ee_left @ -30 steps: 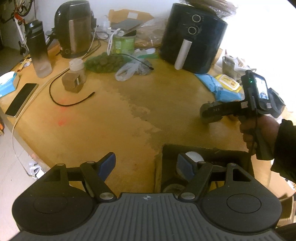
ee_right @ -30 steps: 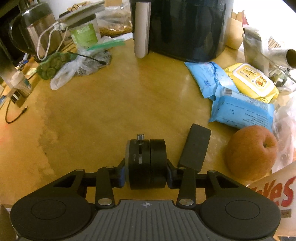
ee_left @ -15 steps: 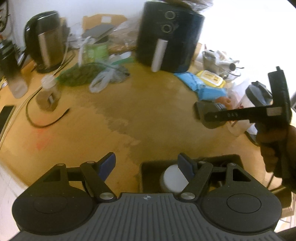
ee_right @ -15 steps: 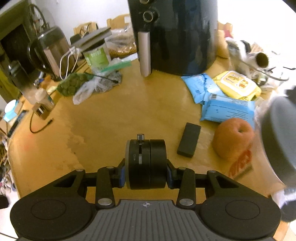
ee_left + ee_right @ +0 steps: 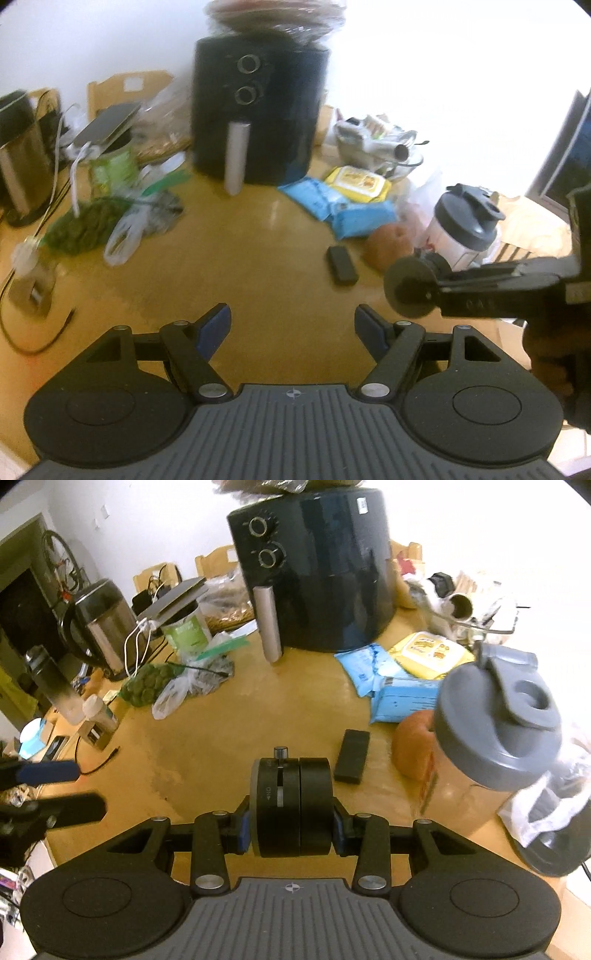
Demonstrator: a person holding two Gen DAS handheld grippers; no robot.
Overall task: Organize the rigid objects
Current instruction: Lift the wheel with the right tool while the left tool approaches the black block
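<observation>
**Carry step — black disc-shaped device held aloft**

The right gripper (image 5: pixel 291 808) is clamping the black disc-shaped device (image 5: pixel 291 805) between its pads, at lower centre of its own frame, lifted above the wooden table (image 5: pixel 229 723). The left gripper (image 5: pixel 291 328) is hanging with jaws wide apart, holding nothing. Judgement: transport is under way; the next move is calling for a destination and a gentle release — none is showing in either view.

The left view is showing the device side-on at mid right (image 5: pixel 410 286), clear of the tabletop. Only the right view is revealing its "ON" marking and top knob. A shaker bottle (image 5: pixel 495 731), an apple (image 5: pixel 412 742) and a small black bar (image 5: pixel 352 755) are sitting just beyond it.
</observation>
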